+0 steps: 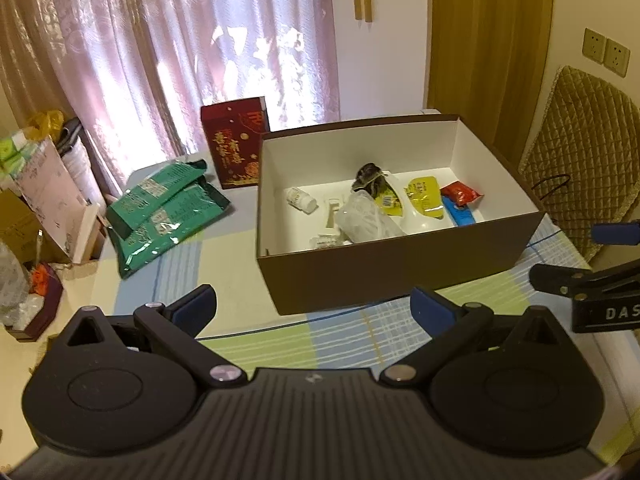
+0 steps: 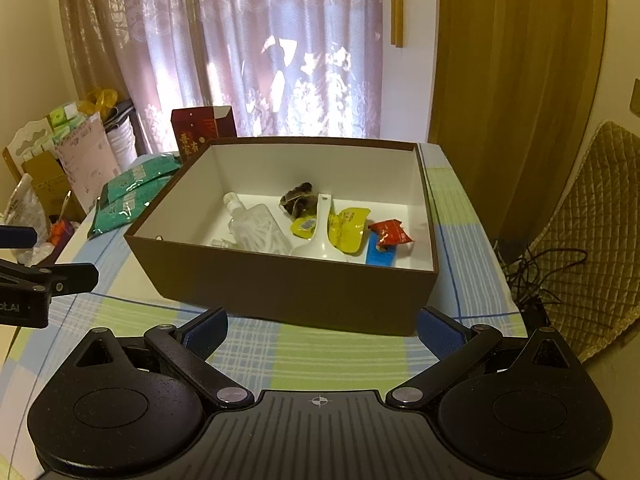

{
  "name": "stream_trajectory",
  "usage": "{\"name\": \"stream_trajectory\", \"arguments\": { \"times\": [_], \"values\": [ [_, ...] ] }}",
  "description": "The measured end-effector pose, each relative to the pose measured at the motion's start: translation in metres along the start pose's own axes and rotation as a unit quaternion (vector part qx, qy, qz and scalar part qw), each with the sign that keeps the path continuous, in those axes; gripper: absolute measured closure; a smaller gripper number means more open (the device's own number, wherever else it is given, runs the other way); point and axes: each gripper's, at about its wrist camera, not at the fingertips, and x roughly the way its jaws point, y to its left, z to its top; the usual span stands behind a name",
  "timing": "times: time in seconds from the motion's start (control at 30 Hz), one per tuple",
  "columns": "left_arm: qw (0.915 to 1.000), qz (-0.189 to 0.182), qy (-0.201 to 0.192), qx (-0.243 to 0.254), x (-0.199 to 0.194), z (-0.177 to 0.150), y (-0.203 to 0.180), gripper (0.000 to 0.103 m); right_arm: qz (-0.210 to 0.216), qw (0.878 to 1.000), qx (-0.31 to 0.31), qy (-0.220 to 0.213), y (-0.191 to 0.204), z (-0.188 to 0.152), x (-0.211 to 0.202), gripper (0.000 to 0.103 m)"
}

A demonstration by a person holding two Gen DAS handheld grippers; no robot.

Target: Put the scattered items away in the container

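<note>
Hovering over the near edge of the checked tablecloth [image 1: 320, 344], the left gripper [image 1: 314, 310] and the right gripper [image 2: 322, 332] both have their blue-padded fingers spread wide apart and hold nothing. Ahead of both stands the brown box [image 2: 288, 292], the container, already holding a clear bottle [image 2: 260, 232], a white scoop [image 2: 320, 228], a yellow sachet [image 2: 346, 228], a red wrapper [image 2: 390, 233], a blue packet [image 2: 380, 254] and a dark bundle [image 2: 298, 199].

What seems left on the table are the green packets [image 1: 164, 212], lying flat near its far left corner, just beyond the box's left wall, with the upright red carton [image 1: 236, 144] behind them towards the curtain. Whether the carton counts among the scattered items cannot be told.

The packets lie forward and to the left of the left gripper's fingers, with open cloth between; from the right gripper they sit past the box's far left corner, partly hidden by its wall. The left hand is therefore judged the nearer and better placed. The packets' long axis runs obliquely, from the near left towards the far right, so the fingers would likely need to close across the shorter width. The stack overlaps, so one packet may slide off another when lifted.
</note>
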Motion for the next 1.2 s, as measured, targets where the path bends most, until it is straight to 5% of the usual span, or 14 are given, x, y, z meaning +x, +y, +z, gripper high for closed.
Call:
{"name": "stream_trajectory", "arguments": {
  "times": [1.2],
  "values": [
    [0.9991, -0.02, -0.001, 0.036, -0.04, -0.041, 0.008, 0.001, -0.016, 0.999, 0.033, -0.024, 0.04, -0.031, -0.046, 0.0]
  ]
}}
